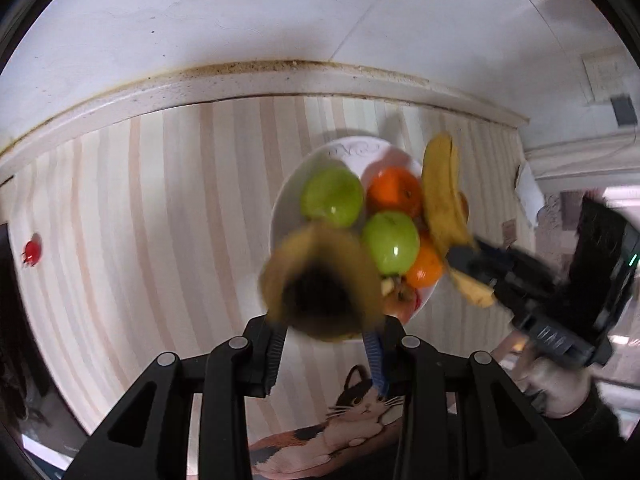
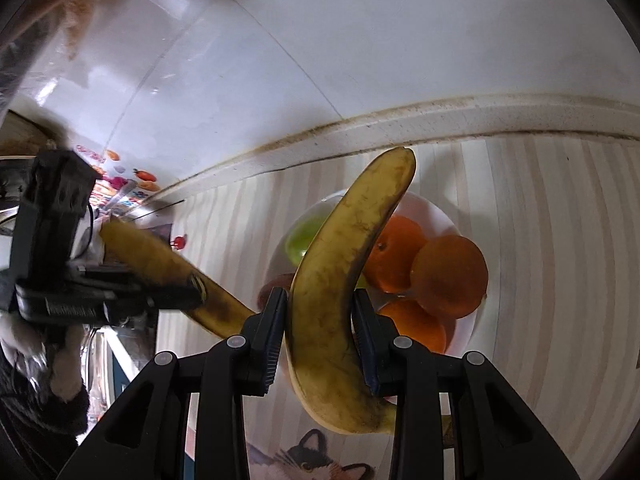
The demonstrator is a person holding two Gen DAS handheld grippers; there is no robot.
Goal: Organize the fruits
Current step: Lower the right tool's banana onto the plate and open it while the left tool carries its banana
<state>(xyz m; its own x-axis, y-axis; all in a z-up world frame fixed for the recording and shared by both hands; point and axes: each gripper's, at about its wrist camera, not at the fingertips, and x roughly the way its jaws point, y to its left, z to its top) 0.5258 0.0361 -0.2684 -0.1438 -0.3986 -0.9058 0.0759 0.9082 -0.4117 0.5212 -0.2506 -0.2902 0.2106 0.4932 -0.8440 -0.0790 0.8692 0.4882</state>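
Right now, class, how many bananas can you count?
2. One banana is clamped in the right hand-held gripper above the plate; the other banana is clamped in the left hand-held gripper beside it. More could hide under the plate's fruit.

Left gripper (image 1: 326,334) pitched steeply down, jaws clamped on a banana (image 1: 320,286) seen end-on and blurred. Right gripper (image 2: 320,336) also angled down, pads pressed on both sides of a second banana (image 2: 348,280) at mid-length. A hand (image 1: 548,384) wraps the right gripper's handle, dark sleeve behind it.
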